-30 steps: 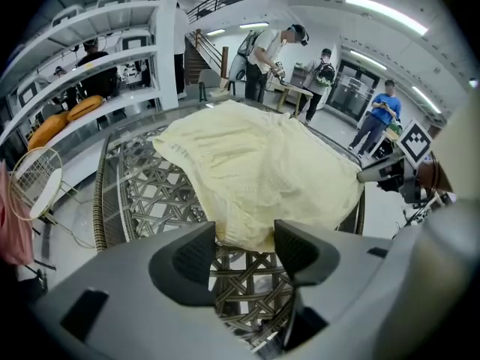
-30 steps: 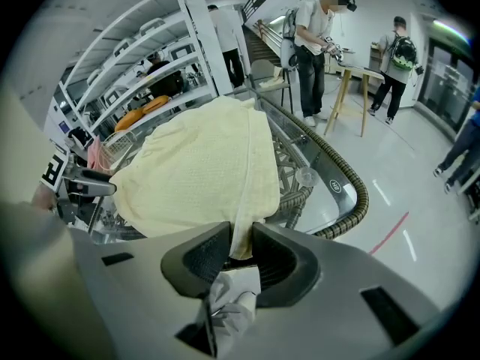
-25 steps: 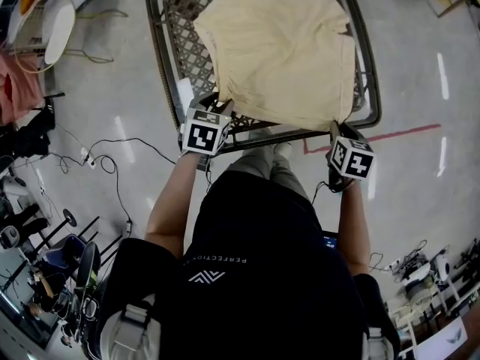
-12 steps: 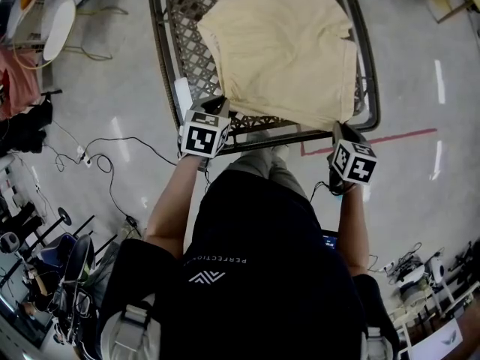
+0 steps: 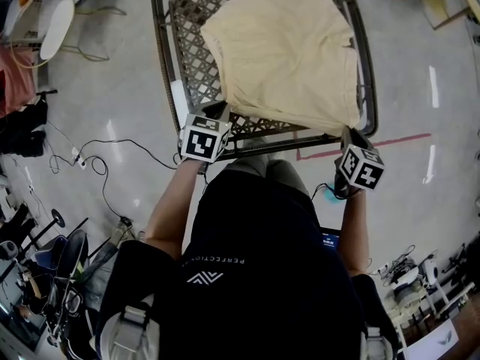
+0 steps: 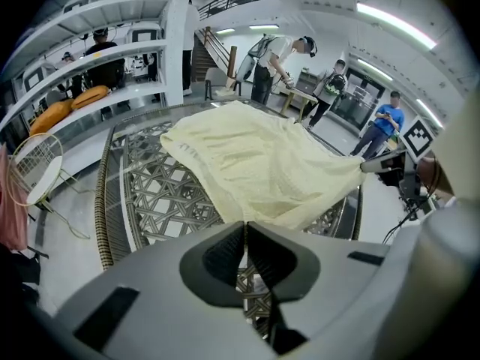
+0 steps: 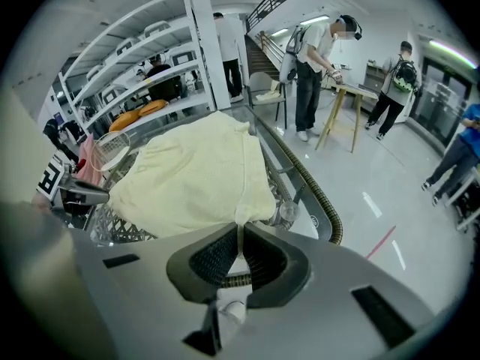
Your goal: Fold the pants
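Since both near corners of the cream pants (image 5: 285, 51) are taken, the fold appears ready to be started. The garment is spread flat on the lattice-topped table (image 5: 191, 66), with its near edge lying along the table's near rim. The left gripper (image 6: 244, 226) is seen pressed together on the near-left corner, and the cloth is caught only at the very tips of the jaws; the table's lattice can be seen through the gap behind them. The jaws of the right gripper (image 7: 240, 237) have just been closing, and a thin tongue of the near-right corner is pinched between them. The edge between the two corners is drawn fairly taut.

Slippage is judged the main risk. So little fabric is held on the left that the corner could be pulled free if the edge is stretched further or lifted sharply. If one corner is raised or carried forward faster than the other, the fold line would be skewed and the layers left misaligned. Should the cloth be dragged rather than lifted, the far half could be bunched up or pushed over the far rim.
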`<action>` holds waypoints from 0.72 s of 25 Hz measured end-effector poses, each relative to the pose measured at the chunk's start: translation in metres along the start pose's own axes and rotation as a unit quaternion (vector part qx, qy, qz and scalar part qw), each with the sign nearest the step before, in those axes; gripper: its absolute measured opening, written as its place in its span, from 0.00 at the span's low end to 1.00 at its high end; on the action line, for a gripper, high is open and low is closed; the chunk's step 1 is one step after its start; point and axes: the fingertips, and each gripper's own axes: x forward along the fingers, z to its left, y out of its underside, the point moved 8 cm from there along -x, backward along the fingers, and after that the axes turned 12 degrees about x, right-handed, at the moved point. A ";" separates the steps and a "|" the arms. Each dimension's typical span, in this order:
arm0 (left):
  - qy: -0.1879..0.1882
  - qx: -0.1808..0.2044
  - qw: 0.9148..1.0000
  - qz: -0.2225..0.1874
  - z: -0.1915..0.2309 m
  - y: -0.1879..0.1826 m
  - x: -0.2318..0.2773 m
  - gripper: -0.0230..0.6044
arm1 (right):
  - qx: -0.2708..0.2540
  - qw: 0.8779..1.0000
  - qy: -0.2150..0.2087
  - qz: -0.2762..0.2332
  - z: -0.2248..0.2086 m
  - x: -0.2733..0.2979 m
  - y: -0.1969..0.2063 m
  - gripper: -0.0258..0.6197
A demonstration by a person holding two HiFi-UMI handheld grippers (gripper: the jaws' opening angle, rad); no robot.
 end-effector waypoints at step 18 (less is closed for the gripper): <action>-0.026 -0.036 0.999 -0.032 0.003 -0.023 -0.011 0.07 | -0.039 0.997 -0.035 -0.048 0.018 0.018 -0.086 0.11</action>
